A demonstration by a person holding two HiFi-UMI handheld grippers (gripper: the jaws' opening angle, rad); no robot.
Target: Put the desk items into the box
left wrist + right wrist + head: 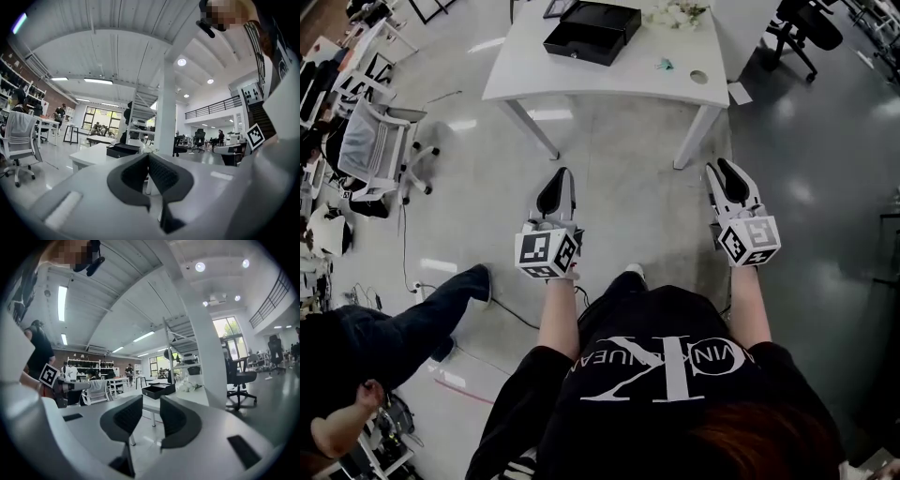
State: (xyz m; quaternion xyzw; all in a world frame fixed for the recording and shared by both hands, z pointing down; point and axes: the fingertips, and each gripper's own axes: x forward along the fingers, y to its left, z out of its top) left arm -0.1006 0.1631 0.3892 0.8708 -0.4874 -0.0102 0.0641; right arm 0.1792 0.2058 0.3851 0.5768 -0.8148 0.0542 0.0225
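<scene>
A white table [600, 75] stands ahead across the floor. On it sit an open black box [592, 33], a bunch of white flowers [675, 13] and a small teal item [664, 65]. Both grippers hang over the floor, well short of the table and holding nothing. My left gripper [555, 192] has its jaws closed together at the tips; its own view shows my left gripper [148, 159] with the box [123, 150] beyond. My right gripper [729, 180] is open by a narrow gap; in its view my right gripper [151, 416] faces the box [159, 390].
A white office chair [380, 150] stands to the left and a black one [802, 28] at the far right. Someone's jeans-clad leg [412, 328] reaches in at lower left. A white pillar [166, 108] rises behind the table. Cables lie on the floor.
</scene>
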